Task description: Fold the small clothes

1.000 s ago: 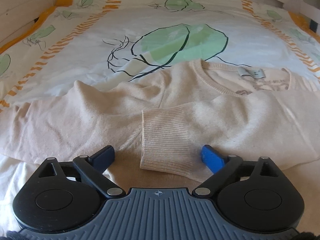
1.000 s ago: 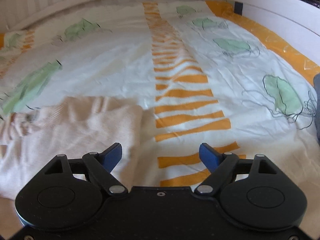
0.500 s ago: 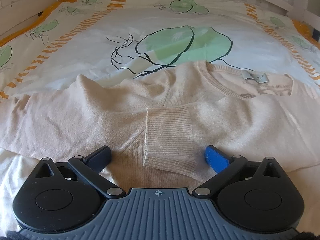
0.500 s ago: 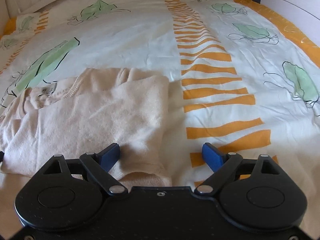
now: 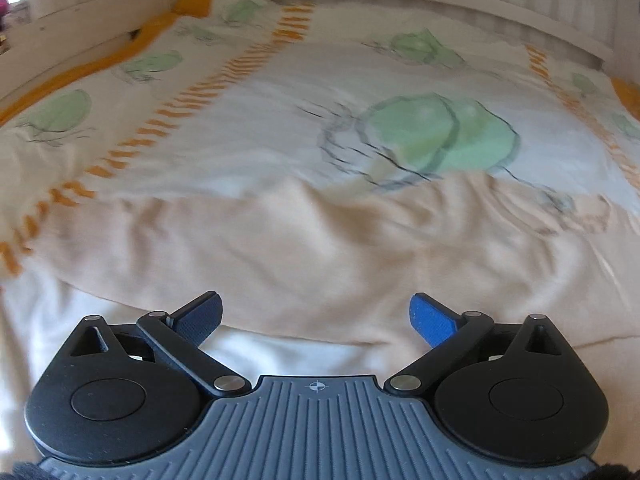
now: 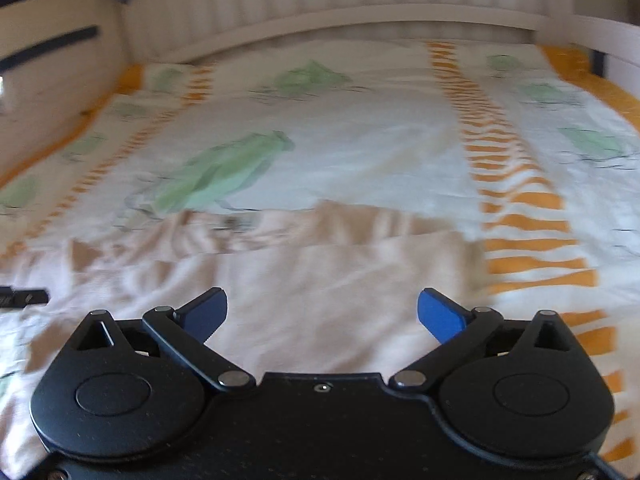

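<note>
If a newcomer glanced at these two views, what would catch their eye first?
Probably the beige sweater spread across the near part of the bed. Behind it, the white bedspread shows green leaves and orange stripes. Low in each view, blue-tipped left tongs and right tongs stand open and empty.

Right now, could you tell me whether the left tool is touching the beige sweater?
Apart. The left wrist view shows the left tool wide open, nothing between its pads, raised over the beige sweater lying flat on the bedspread.
</note>
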